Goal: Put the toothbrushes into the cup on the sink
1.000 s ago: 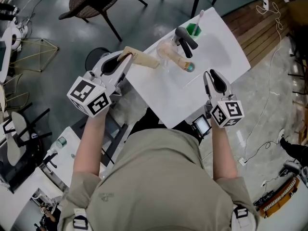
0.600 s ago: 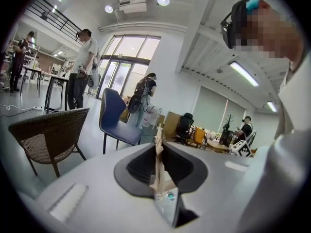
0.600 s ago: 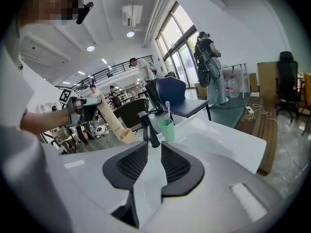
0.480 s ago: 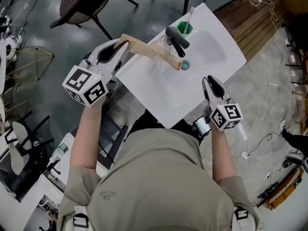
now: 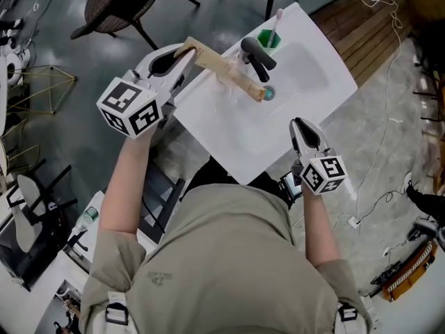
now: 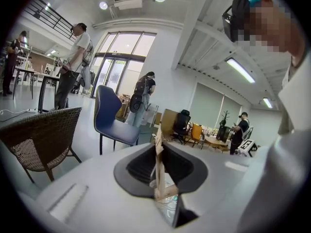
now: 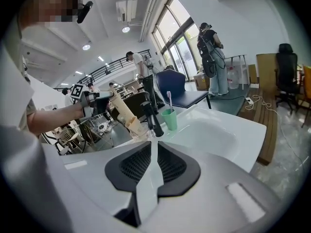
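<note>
the white sink (image 5: 229, 145) stands alone with bare floor past every edge, so there is open room all round it. the left tool (image 5: 184, 53) has risen and slid toward the far-left edge over the last second, jaws clamped on the handle end of a tan toothbrush (image 5: 229, 74). the right tool (image 5: 299, 125), jaws pressed together on nothing, has drawn back to the near edge, leaving the basin free. the black faucet (image 5: 256, 56) stands between the left tool and the green cup (image 5: 268, 42) at the far corner, which already holds a pink brush (image 5: 277, 21). the tan toothbrush slants across the rim, teal tip beside the faucet base, not yet in the cup. it likely needs lifting past the faucet.
</note>
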